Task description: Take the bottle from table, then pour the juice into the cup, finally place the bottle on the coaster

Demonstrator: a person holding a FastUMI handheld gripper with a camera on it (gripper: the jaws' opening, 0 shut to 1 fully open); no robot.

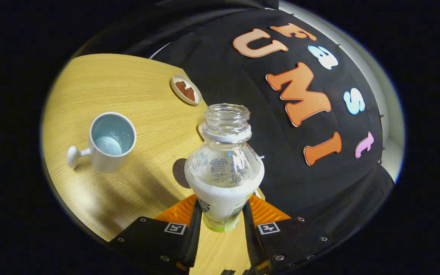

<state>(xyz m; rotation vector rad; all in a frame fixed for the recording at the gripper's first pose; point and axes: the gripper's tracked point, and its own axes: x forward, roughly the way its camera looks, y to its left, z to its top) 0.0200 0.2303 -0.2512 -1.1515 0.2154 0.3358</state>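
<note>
Clamped between both fingers of the gripper point(223, 221), the uncapped bottle point(224, 168) stands up ahead of them over the wooden counter point(128, 91), with the dark coaster point(179, 172) just behind it and the white cup point(109, 142) off beside it.

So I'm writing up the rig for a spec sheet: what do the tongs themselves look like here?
The tongs are two flat plates studded with round silver screws. Each plate carries a small square white tag with a black blocky pattern near its inner corner. Orange ribbed panels sit just ahead of the plates, and a long narrow strip runs along each inner edge.
</note>
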